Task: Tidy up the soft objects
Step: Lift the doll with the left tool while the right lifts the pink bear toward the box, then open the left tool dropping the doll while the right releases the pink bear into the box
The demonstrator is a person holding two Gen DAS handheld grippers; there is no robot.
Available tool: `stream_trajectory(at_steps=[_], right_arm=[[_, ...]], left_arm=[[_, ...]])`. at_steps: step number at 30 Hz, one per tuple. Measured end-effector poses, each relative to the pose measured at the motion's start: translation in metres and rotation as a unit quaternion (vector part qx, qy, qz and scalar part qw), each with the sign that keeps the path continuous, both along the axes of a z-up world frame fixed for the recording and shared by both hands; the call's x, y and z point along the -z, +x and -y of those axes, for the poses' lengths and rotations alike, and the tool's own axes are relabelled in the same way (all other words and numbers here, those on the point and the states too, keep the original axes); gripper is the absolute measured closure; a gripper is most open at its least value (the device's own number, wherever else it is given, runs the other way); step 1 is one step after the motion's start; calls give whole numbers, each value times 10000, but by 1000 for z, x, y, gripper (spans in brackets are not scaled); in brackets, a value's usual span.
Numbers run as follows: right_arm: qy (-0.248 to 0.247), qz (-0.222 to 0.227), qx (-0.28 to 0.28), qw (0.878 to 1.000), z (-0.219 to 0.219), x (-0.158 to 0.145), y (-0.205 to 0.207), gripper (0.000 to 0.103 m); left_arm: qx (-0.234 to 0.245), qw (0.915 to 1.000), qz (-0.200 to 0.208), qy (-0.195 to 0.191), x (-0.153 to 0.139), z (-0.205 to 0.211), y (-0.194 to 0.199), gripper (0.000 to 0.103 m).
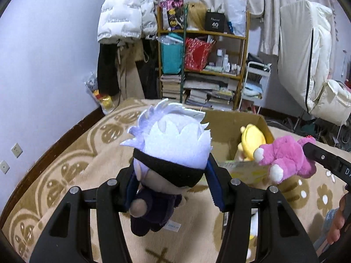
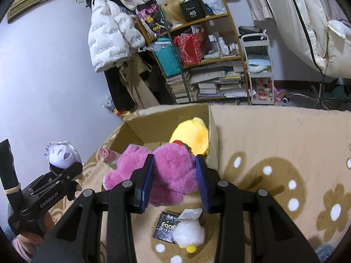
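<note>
My left gripper (image 1: 172, 171) is shut on a white-haired plush doll (image 1: 173, 144) with a black blindfold and dark clothes, lifted above the patterned blanket (image 1: 72, 164). My right gripper (image 2: 174, 166) is shut on a pink plush bear (image 2: 171, 175), also held up in the air. In the left wrist view the pink bear (image 1: 285, 157) hangs at the right, just in front of an open cardboard box (image 1: 228, 127). A yellow plush (image 2: 190, 133) lies inside the box (image 2: 136, 131). From the right wrist view the left gripper (image 2: 74, 171) with its doll (image 2: 60, 155) shows at lower left.
On the blanket below my right gripper lie a white and yellow plush (image 2: 188, 234) and a dark packet (image 2: 166, 225). A pink-capped bottle (image 2: 108, 155) stands by the box. Behind the bed are a crowded shelf (image 1: 204, 65), hanging coats (image 1: 125, 13) and a white cart (image 2: 260, 65).
</note>
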State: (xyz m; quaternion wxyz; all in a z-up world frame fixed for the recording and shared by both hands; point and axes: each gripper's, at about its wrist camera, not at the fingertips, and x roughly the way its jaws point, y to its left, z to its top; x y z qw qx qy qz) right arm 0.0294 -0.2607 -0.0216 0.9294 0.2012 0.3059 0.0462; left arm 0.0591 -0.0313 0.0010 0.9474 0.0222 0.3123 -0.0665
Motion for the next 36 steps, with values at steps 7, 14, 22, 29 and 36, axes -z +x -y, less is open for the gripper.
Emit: stream_trajectory(at_steps=[7, 14, 22, 29, 36], right_arm=[[121, 363, 55, 9993, 7, -16, 2, 64], [36, 621, 92, 9980, 9, -28, 27, 64], [-221, 706, 89, 9972, 13, -28, 60, 64], [-387, 566, -121, 9976, 7, -15, 82, 64], [-544, 503, 96, 9972, 3, 2, 86, 64]], left_arm=[[170, 9992, 344, -57, -14, 13, 13, 49], [236, 9980, 581, -32, -22, 24, 34, 49], [385, 9977, 559, -36, -16, 27, 61, 49], [469, 9979, 423, 129, -4, 37, 73, 49], [792, 9963, 219, 254, 9, 53, 87, 48]])
